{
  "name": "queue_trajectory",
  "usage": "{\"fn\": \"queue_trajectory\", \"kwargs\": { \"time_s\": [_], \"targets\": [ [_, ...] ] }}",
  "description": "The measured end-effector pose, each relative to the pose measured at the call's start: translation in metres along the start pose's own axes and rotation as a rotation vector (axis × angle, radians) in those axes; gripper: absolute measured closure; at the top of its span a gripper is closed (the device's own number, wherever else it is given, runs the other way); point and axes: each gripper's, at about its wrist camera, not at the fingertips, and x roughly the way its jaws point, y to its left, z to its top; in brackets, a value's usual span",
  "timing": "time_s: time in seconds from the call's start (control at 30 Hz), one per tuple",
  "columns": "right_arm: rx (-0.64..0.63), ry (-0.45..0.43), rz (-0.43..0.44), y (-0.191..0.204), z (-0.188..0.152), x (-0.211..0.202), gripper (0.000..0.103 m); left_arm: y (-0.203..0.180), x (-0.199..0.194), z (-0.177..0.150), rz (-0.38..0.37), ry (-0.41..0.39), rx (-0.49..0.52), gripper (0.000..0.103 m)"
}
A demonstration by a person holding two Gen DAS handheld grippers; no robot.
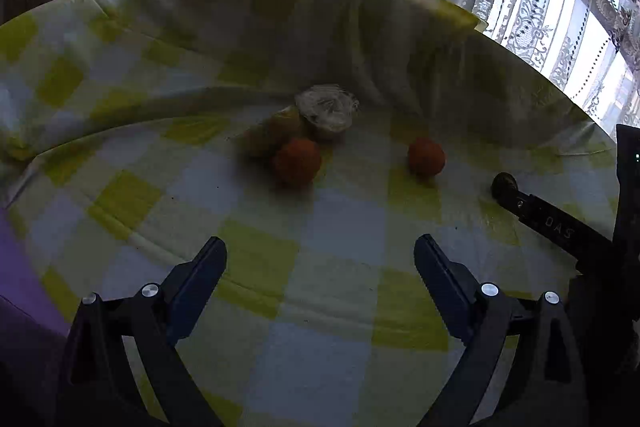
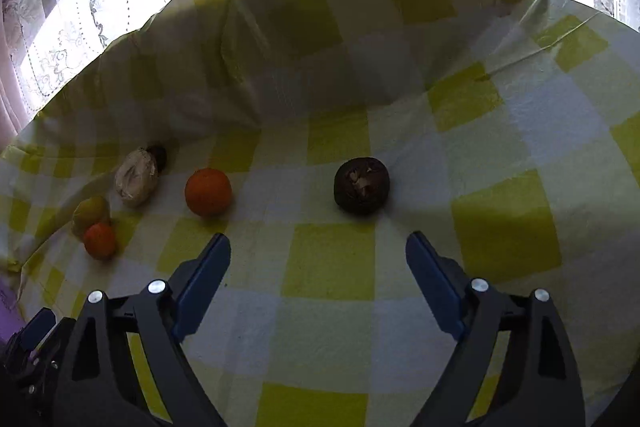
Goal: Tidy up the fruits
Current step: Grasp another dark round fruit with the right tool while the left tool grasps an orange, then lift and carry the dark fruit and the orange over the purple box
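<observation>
Right gripper (image 2: pixel 318 251) jaws apart, empty, pointing at dark round fruit (image 2: pixel 361 185) lying alone on checked cloth (image 2: pixel 504 239). Advice: straddle fruit centrally, squeeze gently, carry toward oranges (image 2: pixel 208 191) at left.

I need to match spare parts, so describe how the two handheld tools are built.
Both look alike: the left tool and right tool have black angular linkage arms, round silver pivot pins and flat dark blue finger pads. The right one's finger bears white letters "DAS". No cables or sleeves show.

Dark round fruit (image 2: pixel 361 185) on checked cloth (image 2: pixel 508 243), just beyond spread, empty right gripper (image 2: pixel 318 247) jaws.
</observation>
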Motion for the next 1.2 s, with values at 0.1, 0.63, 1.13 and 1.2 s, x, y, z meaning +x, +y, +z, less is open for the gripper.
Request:
{"fn": "queue_trajectory", "kwargs": {
  "time_s": [0.1, 0.63, 1.13, 1.2],
  "targets": [
    [0.049, 0.049, -0.009, -0.012, 0.019, 0.027, 0.027, 0.013, 0.022, 0.009, 0.006, 0.077, -0.058, 0.012],
    [-0.035, 0.117, -0.15, 0.003, 0.037, 0.068, 0.062, 0.001, 0.079, 0.051, 0.178, 0.145, 0.03, 0.032],
    [0.026, 0.107, -0.084, -0.028, 0.043, 0.057, 0.063, 0.031, 0.057, 0.052, -0.017, 0.06, -0.096, 0.071],
    [0.07, 0.096, -0.036, -0.039, 0.043, 0.052, 0.063, 0.035, 0.049, 0.045, -0.039, 0.048, -0.105, 0.071]
  ]
}}
